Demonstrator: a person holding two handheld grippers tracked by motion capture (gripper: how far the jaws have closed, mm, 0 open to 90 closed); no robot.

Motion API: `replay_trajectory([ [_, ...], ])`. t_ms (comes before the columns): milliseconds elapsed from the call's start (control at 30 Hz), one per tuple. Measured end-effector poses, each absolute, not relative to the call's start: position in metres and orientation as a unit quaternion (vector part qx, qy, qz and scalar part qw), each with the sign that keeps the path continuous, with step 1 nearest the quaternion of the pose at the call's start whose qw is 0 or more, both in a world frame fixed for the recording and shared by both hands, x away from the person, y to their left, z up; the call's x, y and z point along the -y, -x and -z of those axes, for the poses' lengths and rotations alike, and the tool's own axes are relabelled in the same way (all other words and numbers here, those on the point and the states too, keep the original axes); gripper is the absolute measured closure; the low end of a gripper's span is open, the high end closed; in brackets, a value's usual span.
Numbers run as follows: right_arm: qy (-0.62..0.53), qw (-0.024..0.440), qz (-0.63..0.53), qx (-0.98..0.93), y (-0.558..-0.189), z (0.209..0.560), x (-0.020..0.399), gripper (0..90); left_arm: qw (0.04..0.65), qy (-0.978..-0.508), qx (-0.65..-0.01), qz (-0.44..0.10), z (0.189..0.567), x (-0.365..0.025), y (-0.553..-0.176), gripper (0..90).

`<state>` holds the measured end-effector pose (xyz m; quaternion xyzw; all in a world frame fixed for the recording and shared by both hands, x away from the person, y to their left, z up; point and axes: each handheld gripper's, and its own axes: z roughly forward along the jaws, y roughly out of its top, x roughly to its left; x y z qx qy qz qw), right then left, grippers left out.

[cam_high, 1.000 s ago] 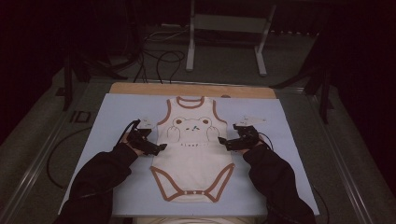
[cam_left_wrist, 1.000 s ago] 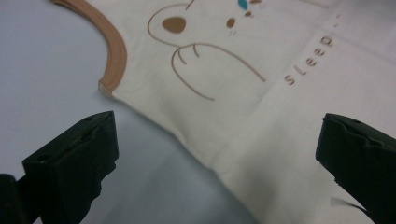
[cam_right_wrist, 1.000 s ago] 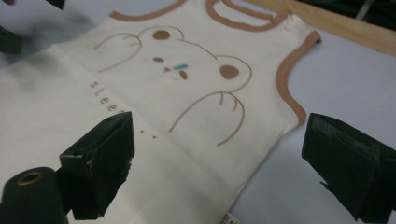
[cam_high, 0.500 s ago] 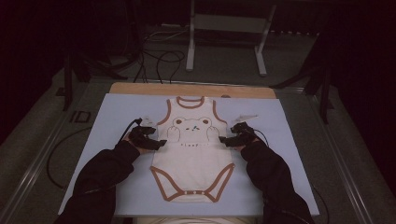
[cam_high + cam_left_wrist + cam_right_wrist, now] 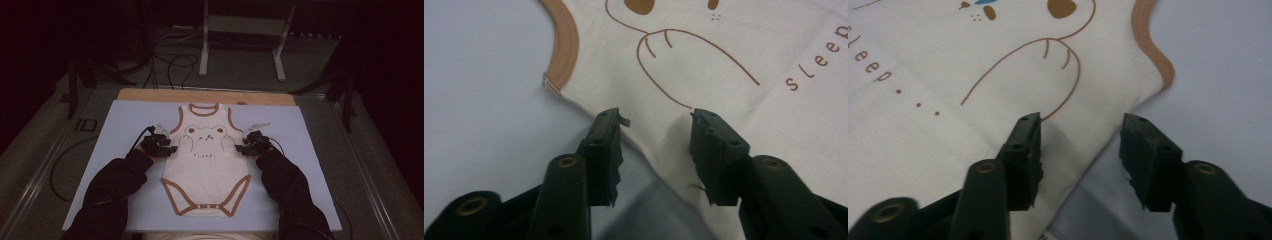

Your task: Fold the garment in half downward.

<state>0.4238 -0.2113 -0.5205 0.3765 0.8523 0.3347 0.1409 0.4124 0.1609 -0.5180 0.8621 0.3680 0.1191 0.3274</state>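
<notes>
A cream baby bodysuit (image 5: pixel 207 170) with brown trim and a bear print lies flat on the pale blue mat (image 5: pixel 120 125). My left gripper (image 5: pixel 171 148) is at its left side just under the armhole. In the left gripper view the jaws (image 5: pixel 656 117) straddle the bodysuit's side edge (image 5: pixel 724 60), with a wide gap and the pads not pressing. My right gripper (image 5: pixel 240 148) mirrors this at the right side. Its jaws (image 5: pixel 1080 122) straddle the other edge of the bodysuit (image 5: pixel 948 100), which rises slightly between them. Both pairs of jaws have just been closing.
A wooden board (image 5: pixel 150 95) shows at the mat's far edge. Beyond it a metal stand (image 5: pixel 240 30) and loose cables (image 5: pixel 170 60) lie on the dark floor. The person's dark sleeves (image 5: pixel 120 185) come in from the bottom.
The right gripper has moved inward and down to the bodysuit's right edge. The left gripper has barely shifted. Both grippers' jaws look narrower than before.
</notes>
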Motion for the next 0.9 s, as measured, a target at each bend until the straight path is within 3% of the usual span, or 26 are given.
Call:
replay_trajectory([
  [267, -0.365, 0.136, -0.331, -0.859, -0.423, 0.519, 0.208, 69.0, 0.318, -0.865, -0.373, -0.110, 0.516, -0.154, -0.415, 75.2],
  [300, -0.364, 0.136, -0.330, -0.860, -0.422, 0.519, 0.207, 72.3, 0.318, -0.865, -0.374, -0.107, 0.515, -0.153, -0.416, 75.2],
  [367, -0.359, 0.138, -0.325, -0.864, -0.422, 0.518, 0.204, 80.6, 0.319, -0.865, -0.375, -0.102, 0.515, -0.151, -0.416, 85.9],
  [433, -0.353, 0.138, -0.320, -0.868, -0.421, 0.517, 0.203, 87.7, 0.314, -0.865, -0.379, -0.104, 0.515, -0.149, -0.416, 88.4],
  [900, -0.353, 0.137, -0.335, -0.863, -0.418, 0.509, 0.205, 89.9, 0.338, -0.853, -0.387, -0.089, 0.507, -0.158, -0.415, 89.9],
])
